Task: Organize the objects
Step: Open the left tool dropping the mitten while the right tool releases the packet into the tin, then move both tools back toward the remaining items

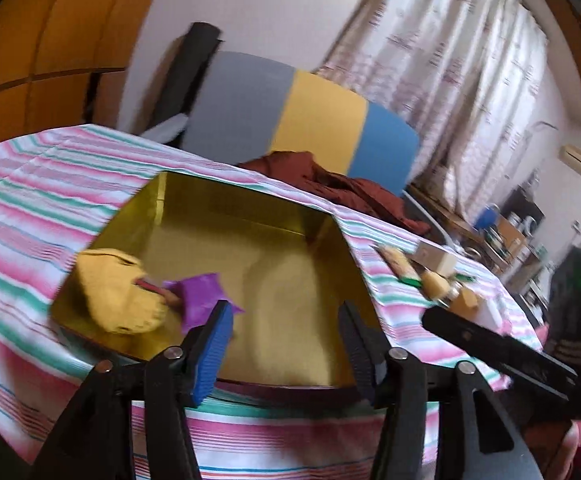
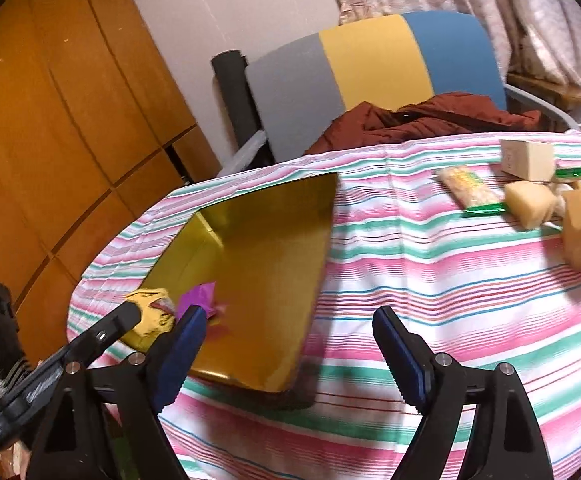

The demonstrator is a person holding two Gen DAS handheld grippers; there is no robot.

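Observation:
An open gold tin (image 1: pixel 274 248) lies on the striped tablecloth. A yellow packet (image 1: pixel 118 292) and a purple packet (image 1: pixel 200 296) rest in its near left corner. My left gripper (image 1: pixel 286 340) hovers open over the tin's near edge with nothing between its fingers. My right gripper (image 2: pixel 290 344) stands open over the tin's (image 2: pixel 266 264) right near corner, also holding nothing. In the right wrist view the yellow packet (image 2: pixel 150 316) and purple packet (image 2: pixel 200 294) show beside the left gripper's finger (image 2: pixel 102 334). Right of the tin lie a green-edged snack packet (image 2: pixel 470 192), a small pale box (image 2: pixel 526 158) and yellow wedges (image 2: pixel 530 204).
The table's striped cloth (image 2: pixel 450 280) drops off at the near and left edges. Behind it stands a chair with a grey, yellow and blue back (image 1: pixel 314 112), with a maroon garment (image 1: pixel 330 184) on it. Wooden cabinets (image 2: pixel 50 140) fill the left.

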